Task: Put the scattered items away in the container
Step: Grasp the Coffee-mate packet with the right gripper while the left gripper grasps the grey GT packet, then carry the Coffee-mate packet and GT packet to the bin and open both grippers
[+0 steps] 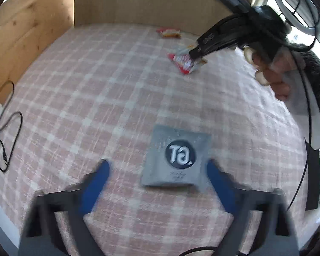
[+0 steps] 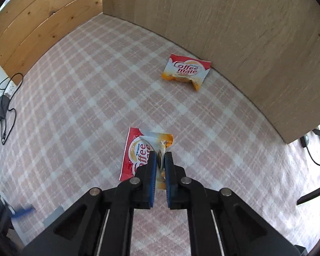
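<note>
No container shows. Your left gripper [image 1: 157, 166] points steeply down, jaws wide apart, over a grey packet [image 1: 177, 157] lying flat on the checked cloth [image 1: 96, 85]. Your right gripper [image 2: 160, 157] has its jaws pinched on a creamer sachet [image 2: 138, 149]; another sachet [image 2: 185, 70] lies near the board wall [image 2: 224, 32].

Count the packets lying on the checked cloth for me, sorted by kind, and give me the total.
Red and orange Coffee-mate sachets: 2, the near sachet pinched in the shut right gripper, the far sachet by the wooden panel.
Grey packet with a dark round logo: 1, lying between the fingers of the open left gripper.
Total: 3
</note>
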